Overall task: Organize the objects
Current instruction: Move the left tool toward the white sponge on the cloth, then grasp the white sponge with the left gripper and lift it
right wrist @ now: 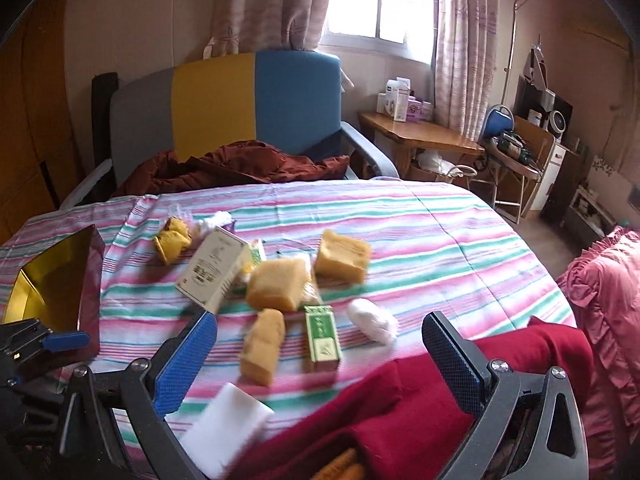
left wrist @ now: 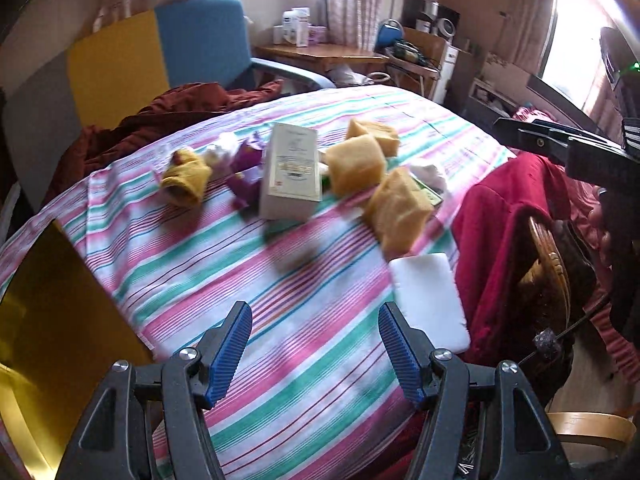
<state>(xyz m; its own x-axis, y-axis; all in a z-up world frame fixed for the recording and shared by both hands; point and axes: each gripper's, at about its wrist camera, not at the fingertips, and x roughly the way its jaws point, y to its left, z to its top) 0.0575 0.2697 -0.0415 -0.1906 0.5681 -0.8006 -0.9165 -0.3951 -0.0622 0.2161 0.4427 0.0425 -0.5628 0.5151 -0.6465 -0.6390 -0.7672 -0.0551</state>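
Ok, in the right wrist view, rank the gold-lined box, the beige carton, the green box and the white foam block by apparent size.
1. Gold-lined box
2. Beige carton
3. White foam block, though nearness to the camera inflates it
4. Green box

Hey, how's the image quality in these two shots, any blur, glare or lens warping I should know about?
Left wrist view: the yellow sponges and cream box are smeared by motion blur, the window is blown out, and the striped cloth bulges from fisheye. Right wrist view: similar blur on the white block, a glaring window, and dark vignetted corners.
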